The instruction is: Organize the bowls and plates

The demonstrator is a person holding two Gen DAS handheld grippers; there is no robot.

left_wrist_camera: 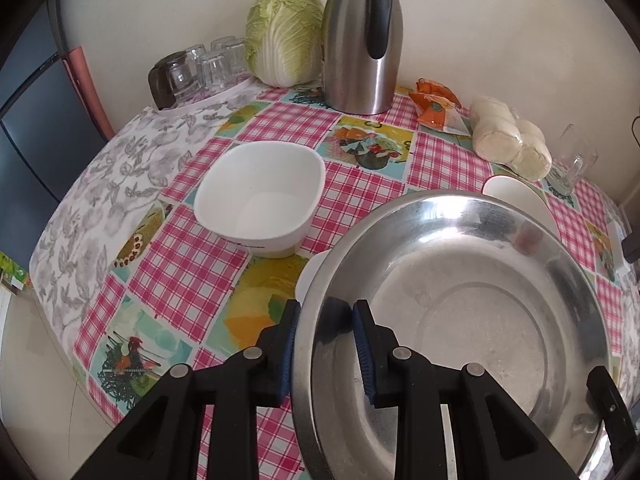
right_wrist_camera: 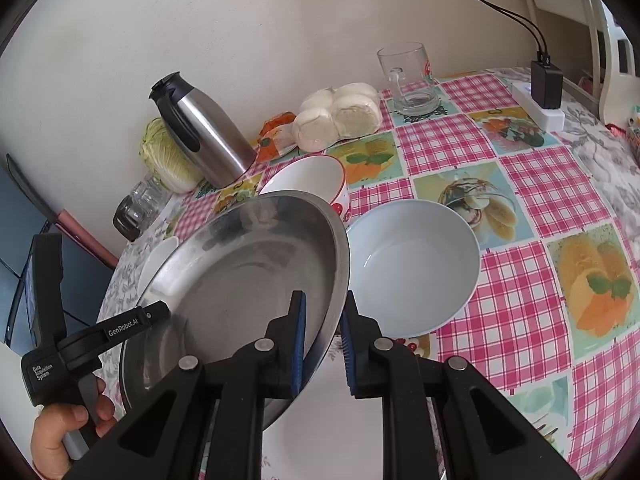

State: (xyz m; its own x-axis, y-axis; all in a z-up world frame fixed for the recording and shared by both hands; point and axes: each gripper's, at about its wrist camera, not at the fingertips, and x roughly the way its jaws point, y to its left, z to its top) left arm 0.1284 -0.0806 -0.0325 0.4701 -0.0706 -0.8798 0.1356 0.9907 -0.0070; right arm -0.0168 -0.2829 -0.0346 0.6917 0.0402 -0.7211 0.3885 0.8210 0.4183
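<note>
Steel plate [left_wrist_camera: 460,320]: held off the table between both grippers, tilted. Left gripper [left_wrist_camera: 326,312] pinches the rim on one side, pads nearly closed, one inside the dish and one outside. Right gripper [right_wrist_camera: 322,320] does the same on the opposite rim, jaws narrow, rim between the blue ribbed pads. A hand [right_wrist_camera: 60,436] holds the left tool's grip, low in the right wrist view.

Step, as I read it: two-handed carry of the plate, mid-transfer, not yet set down. Under its far rim a white dish [left_wrist_camera: 310,276] peeks out; likely the stacking spot, can't confirm. Next move calls for levelling the plate, lowering it evenly, and opening both grips together so it doesn't tip.

Around it on the checked oilcloth table [left_wrist_camera: 280,124]: a squarish white bowl [left_wrist_camera: 260,196] toward the left edge, glossy. A round pale-blue bowl [right_wrist_camera: 412,268] just beside the plate's right rim, and a white bowl with red trim [right_wrist_camera: 308,178] behind it. Thermos [left_wrist_camera: 362,36], cabbage [left_wrist_camera: 284,32] and upturned glasses [left_wrist_camera: 208,64] along the back edge by the wall.

Plate is thin, shiny, shallow with a flat base ring: slippery.
</note>
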